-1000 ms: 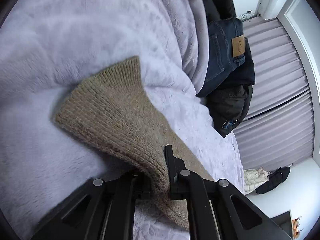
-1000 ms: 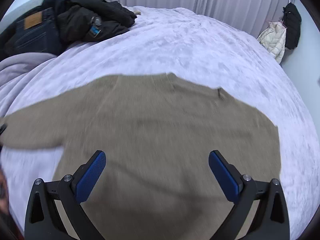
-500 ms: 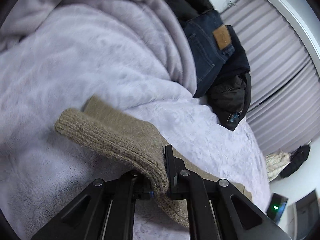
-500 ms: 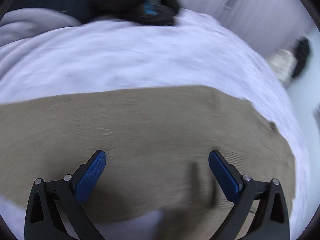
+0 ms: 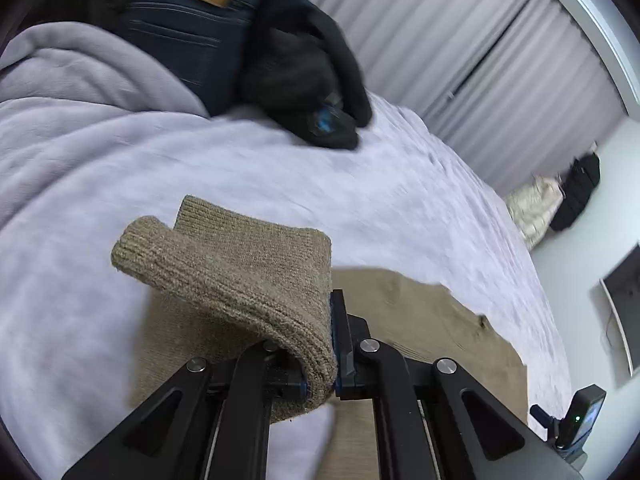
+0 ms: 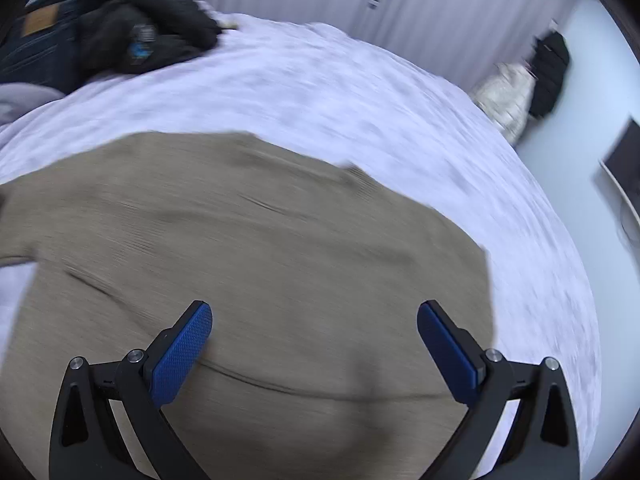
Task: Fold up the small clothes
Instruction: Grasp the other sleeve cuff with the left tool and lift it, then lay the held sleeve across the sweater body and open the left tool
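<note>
Your left gripper (image 5: 334,354) pinches the sleeve cuff (image 5: 240,276) raised over the sweater body (image 6: 256,248); your right gripper (image 6: 314,344) hovers open above it.

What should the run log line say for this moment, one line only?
step: folding sleeve inward | left gripper: shut on sweater cuff, lifted | right gripper: open, above sweater | surface: lilac blanket

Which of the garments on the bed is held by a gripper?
The tan knit sweater: the left gripper pinches its ribbed sleeve cuff. The jeans and black jacket lie untouched at the far side.
</note>
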`<action>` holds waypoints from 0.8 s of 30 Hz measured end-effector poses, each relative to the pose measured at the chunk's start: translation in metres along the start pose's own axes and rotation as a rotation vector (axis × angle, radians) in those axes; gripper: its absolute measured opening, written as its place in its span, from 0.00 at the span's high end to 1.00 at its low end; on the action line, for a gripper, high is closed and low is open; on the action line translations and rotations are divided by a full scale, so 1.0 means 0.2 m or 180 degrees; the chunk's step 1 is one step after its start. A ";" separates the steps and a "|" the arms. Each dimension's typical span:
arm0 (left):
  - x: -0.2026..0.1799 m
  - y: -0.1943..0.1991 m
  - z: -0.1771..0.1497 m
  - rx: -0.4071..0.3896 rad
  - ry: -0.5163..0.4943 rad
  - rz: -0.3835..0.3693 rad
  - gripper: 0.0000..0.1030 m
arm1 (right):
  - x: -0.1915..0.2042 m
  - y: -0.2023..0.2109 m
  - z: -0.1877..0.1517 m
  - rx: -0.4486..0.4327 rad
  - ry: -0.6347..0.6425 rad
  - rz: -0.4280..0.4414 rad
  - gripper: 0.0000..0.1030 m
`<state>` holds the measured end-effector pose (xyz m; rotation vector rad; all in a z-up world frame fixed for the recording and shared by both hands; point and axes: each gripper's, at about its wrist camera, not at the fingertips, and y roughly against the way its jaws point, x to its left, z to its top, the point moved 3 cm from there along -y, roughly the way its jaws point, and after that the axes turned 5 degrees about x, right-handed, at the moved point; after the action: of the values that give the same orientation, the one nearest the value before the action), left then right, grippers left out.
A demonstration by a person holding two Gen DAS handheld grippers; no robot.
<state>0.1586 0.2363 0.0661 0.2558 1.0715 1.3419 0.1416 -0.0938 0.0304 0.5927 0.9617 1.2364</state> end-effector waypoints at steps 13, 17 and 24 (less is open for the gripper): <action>-1.27 -0.38 -0.58 0.0561 -0.1116 -0.0191 0.92 | -0.75 -0.03 -0.38 -0.0066 -0.0725 0.0275 0.01; -1.50 -0.54 -0.78 0.0816 -0.1220 -0.0187 0.92 | -0.88 -0.04 -0.46 -0.0117 -0.0850 0.0281 0.01; -1.62 -0.73 -0.93 0.0966 -0.1346 -0.0001 0.92 | -1.02 -0.14 -0.58 -0.0071 -0.1086 0.0442 0.01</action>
<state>0.1613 -0.1621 0.0185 0.7308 0.9078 1.0569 0.0501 -0.3104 0.0077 0.8334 0.6285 1.2172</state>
